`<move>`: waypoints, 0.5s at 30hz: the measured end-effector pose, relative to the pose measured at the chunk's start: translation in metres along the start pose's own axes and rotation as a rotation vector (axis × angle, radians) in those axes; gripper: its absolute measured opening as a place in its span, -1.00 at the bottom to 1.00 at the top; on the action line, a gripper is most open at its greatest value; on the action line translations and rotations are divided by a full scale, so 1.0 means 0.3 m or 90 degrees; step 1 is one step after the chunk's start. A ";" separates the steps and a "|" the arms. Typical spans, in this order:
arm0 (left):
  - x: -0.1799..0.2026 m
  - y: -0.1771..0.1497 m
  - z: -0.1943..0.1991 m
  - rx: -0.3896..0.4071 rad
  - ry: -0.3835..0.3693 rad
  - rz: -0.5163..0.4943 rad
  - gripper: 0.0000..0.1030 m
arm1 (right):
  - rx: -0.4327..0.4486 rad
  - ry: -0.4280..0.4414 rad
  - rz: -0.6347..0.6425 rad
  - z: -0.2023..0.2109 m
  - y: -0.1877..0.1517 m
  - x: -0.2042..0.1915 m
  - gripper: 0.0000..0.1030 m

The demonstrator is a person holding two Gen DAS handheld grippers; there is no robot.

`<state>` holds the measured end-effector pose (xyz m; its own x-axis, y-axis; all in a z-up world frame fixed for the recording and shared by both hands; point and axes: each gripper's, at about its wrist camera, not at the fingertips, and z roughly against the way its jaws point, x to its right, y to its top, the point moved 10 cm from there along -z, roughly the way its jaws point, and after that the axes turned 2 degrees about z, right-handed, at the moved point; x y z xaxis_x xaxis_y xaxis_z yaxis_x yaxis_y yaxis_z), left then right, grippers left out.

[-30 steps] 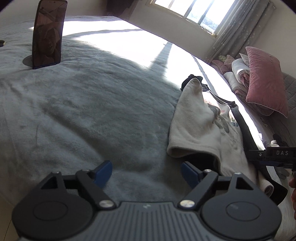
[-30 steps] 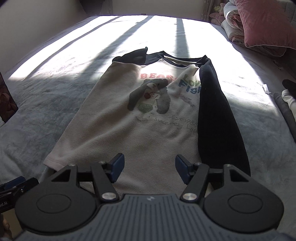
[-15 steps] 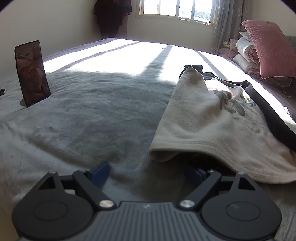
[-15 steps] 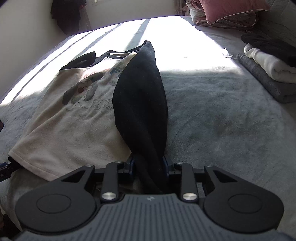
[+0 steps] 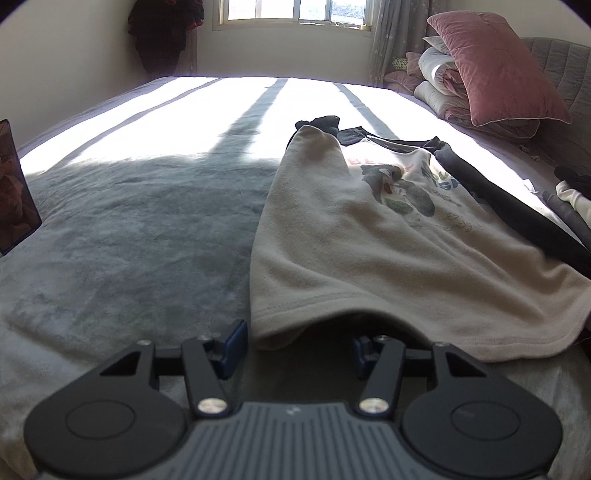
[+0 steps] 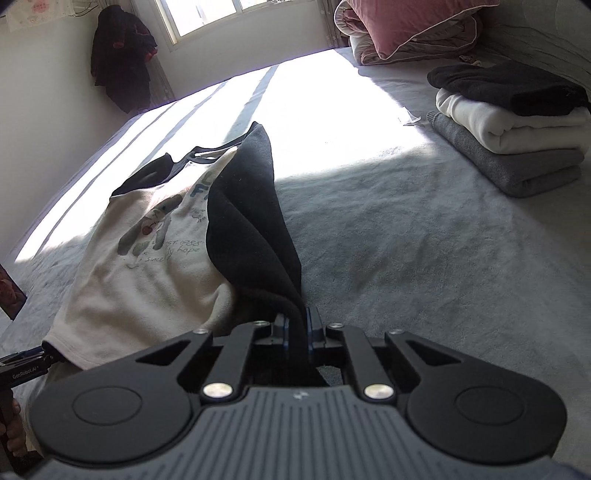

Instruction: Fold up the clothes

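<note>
Shirt (image 5: 369,258) lay on the bed (image 5: 147,221), fold starting. Right claw (image 6: 297,328) pinched its dark sleeve (image 6: 251,221); left claw (image 5: 295,339), closing around the hem, gripped nothing yet. Next, probably: secure hem.

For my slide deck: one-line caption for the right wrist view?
Right gripper shut on the shirt's black sleeve, folded clothes stack beyond.

We see a grey bed (image 5: 129,229) lit by a window (image 5: 291,11). A pink pillow (image 5: 495,70) lies on rolled quilts (image 5: 439,85), dark clothing (image 6: 122,59) hangs in the corner, and a phone (image 5: 14,192) stands upright at the left.
</note>
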<state>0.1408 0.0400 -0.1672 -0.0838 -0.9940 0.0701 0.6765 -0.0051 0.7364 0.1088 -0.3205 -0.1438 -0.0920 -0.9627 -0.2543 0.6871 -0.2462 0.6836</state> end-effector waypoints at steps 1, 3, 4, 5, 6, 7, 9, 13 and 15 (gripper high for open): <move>0.000 0.002 0.002 0.002 -0.005 -0.006 0.05 | 0.001 -0.005 -0.001 0.002 -0.003 0.012 -0.83; -0.006 0.008 0.007 0.008 -0.018 -0.015 0.04 | 0.006 -0.026 0.001 0.007 -0.008 0.041 -0.84; -0.014 0.017 0.013 0.015 -0.027 -0.013 0.04 | 0.016 -0.044 -0.001 0.010 -0.001 0.064 -0.85; -0.023 0.026 0.018 0.021 -0.036 -0.011 0.06 | 0.026 -0.063 -0.003 0.013 0.007 0.087 -0.86; -0.031 0.034 0.023 0.027 -0.045 -0.009 0.07 | 0.035 -0.082 -0.005 0.017 0.014 0.110 -0.86; -0.040 0.043 0.029 0.034 -0.055 -0.007 0.08 | 0.052 -0.110 0.001 0.025 0.031 0.138 -0.87; -0.059 0.055 0.036 0.043 -0.073 0.002 0.10 | 0.083 -0.169 0.024 0.044 0.060 0.179 -0.87; -0.103 0.052 0.040 0.059 -0.123 0.033 0.10 | 0.111 -0.213 0.027 0.075 0.070 0.243 -0.86; -0.138 0.033 0.044 0.065 -0.138 0.061 0.10 | 0.106 -0.193 0.016 0.080 0.051 0.234 -0.81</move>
<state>0.1412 0.0826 -0.1541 -0.1851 -0.9428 0.2773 0.6122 0.1101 0.7830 0.0956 -0.3947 -0.1347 -0.3044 -0.9518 -0.0383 0.5667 -0.2132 0.7959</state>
